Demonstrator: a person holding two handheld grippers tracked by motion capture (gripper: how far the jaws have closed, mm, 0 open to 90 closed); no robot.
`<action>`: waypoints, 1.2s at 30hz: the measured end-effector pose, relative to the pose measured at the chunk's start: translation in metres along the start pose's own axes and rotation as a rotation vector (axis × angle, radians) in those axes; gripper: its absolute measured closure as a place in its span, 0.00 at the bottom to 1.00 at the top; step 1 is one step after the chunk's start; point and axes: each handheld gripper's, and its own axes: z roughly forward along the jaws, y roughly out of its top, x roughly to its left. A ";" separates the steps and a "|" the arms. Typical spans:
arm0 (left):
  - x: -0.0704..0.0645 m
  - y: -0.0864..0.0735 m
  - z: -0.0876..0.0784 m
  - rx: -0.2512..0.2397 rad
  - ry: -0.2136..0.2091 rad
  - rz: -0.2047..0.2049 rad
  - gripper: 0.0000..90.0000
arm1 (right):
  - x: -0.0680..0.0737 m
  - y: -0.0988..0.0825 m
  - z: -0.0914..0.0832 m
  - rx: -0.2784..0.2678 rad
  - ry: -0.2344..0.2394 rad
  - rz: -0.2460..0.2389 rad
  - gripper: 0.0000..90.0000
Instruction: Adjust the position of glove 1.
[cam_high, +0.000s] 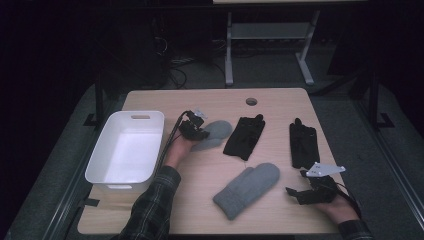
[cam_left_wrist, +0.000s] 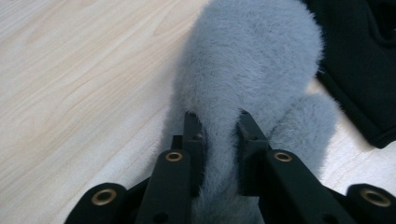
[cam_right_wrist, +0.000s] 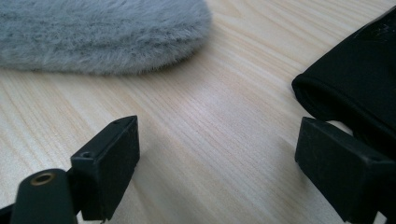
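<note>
So far nothing sits in the white bin (cam_high: 125, 150) at the worktop's (cam_high: 200, 175) left. Just right of it, my left claw (cam_high: 197, 131) is clamped on the fluffy grey mitten (cam_left_wrist: 247, 70), which lies on the wood. Further right lie a black glove (cam_high: 244, 136), a second grey mitten (cam_high: 247, 189) and another black glove (cam_high: 302, 144). My right claw (cam_right_wrist: 217, 163) rests with its jaws apart, holding nothing. I judge all four pieces remain to be moved.

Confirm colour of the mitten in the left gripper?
Grey and fuzzy. The mitten shows best in the left gripper view, pinched by the left gripper.
</note>
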 end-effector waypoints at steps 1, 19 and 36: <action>0.000 0.000 -0.001 -0.001 0.000 -0.006 0.87 | 0.000 0.000 0.000 -0.001 0.000 -0.001 0.15; -0.018 0.022 -0.044 -0.017 -0.043 -0.095 0.88 | 0.000 0.000 0.000 0.001 -0.002 0.001 0.15; -0.057 0.032 -0.080 -0.012 -0.151 -0.092 0.88 | 0.000 0.000 0.000 0.001 -0.003 0.002 0.15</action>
